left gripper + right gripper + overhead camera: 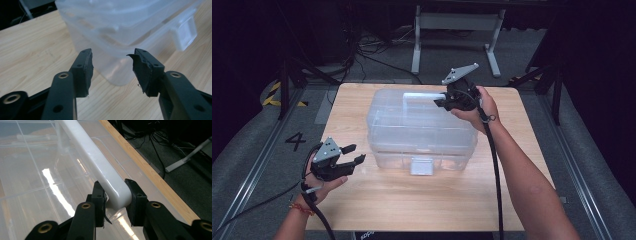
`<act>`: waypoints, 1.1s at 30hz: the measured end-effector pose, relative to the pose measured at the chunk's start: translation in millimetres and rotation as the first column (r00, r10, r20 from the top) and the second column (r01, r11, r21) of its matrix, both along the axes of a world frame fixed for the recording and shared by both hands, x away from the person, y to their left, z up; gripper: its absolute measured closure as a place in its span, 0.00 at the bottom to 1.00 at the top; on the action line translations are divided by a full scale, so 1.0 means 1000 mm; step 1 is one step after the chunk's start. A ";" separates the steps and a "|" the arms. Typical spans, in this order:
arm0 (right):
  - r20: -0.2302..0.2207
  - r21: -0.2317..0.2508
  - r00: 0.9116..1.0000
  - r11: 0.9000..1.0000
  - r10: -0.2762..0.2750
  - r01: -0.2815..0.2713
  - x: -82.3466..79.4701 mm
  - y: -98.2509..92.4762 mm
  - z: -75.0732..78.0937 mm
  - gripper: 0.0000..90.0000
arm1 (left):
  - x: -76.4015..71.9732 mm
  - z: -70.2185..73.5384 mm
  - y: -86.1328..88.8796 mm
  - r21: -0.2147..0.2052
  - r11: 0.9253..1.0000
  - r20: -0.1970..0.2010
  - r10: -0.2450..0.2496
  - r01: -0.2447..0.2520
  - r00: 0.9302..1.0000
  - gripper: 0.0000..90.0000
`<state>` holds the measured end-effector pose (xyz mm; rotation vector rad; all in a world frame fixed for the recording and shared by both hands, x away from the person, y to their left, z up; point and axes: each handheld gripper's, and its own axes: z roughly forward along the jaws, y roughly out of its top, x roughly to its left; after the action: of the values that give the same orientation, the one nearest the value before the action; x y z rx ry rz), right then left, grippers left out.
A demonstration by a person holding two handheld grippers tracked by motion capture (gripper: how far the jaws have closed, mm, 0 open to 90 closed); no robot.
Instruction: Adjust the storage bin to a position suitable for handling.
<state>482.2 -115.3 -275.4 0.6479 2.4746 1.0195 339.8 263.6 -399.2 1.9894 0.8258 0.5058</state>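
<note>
A clear plastic storage box [422, 130] with a lid stands in the middle of the wooden table [412, 200]. Its white carry handle [422, 95] stands raised along the top. My right gripper [441, 102] is shut on the right end of that handle [100, 167], one pad on each side, as the right gripper view [115, 200] makes plain. My left gripper [354, 154] hangs above the table left of the box, open, with nothing between its jaws. From the left gripper view [112, 67], the box's near corner [120, 30] lies just beyond the fingertips.
A white latch [421, 166] hangs on the box's front wall, also seen as the latch [186, 31] at the right. Bare tabletop lies in front of the box and to its left. Beyond the far edge are a grey floor, cables and a white stand [457, 30].
</note>
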 end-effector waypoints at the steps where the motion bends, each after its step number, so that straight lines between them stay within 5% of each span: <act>1: 0.000 0.000 1.000 1.000 0.000 0.000 0.000 0.000 0.000 0.80 | 0.001 0.002 -0.001 -0.009 1.000 0.003 -0.003 0.003 1.000 0.57; 16: 0.007 -0.009 1.000 1.000 -0.003 0.003 0.002 0.001 0.003 0.79 | 0.014 0.006 -0.023 -0.039 0.999 0.015 -0.038 0.038 0.999 0.92; 27: 0.009 -0.005 1.000 1.000 -0.010 0.010 -0.001 -0.002 0.001 0.73 | 0.015 0.001 -0.023 -0.057 0.998 0.009 -0.039 0.040 0.999 0.93; 33: 0.043 0.034 0.999 0.999 -0.016 0.014 -0.013 -0.019 0.005 0.68 | 0.015 0.000 -0.022 -0.044 0.998 0.017 -0.049 0.050 0.999 0.94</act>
<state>468.9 -134.5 -270.8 0.6472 2.4168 1.0611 355.3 241.8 -399.2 1.9573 0.7697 0.4701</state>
